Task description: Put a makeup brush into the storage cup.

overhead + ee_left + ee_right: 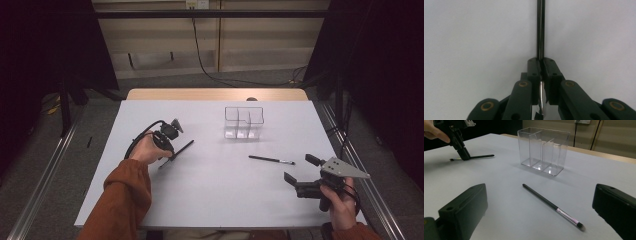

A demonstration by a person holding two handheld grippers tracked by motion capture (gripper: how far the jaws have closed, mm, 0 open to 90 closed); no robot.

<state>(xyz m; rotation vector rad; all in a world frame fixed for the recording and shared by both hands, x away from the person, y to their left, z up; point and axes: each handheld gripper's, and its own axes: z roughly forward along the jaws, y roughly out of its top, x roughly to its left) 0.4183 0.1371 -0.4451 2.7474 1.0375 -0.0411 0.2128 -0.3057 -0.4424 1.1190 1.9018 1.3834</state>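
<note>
- the white table (210,190) spans most of the high view, with a strip of bare wood showing along its far edge.
- a person's left forearm in a rust-orange sleeve (122,197) comes in from the bottom left of the high view, and the right hand (342,202) sits near the table's right front corner.
- the clear organiser (243,122) stands upright on the far middle of the table; it is see-through plastic split by inner walls into compartments, and in the right gripper view its compartments look bare.
- the right gripper (299,171) hovers low over the right side of the table, grey three-cornered plate on top; its jaws stand wide apart and released, nothing between them.
- the left gripper (541,65) points down at the table on the left side, tilted; its jaws are clenched on the thin black brush (540,30), which runs straight out past the fingertips and lies along the table surface. in the high view this brush sticks out to the right of the hand, well apart from the organiser.
- a second black brush (271,160) with a silvery band near its tip lies flat and loose on the table, between the organiser and the right gripper, touching neither.
</note>
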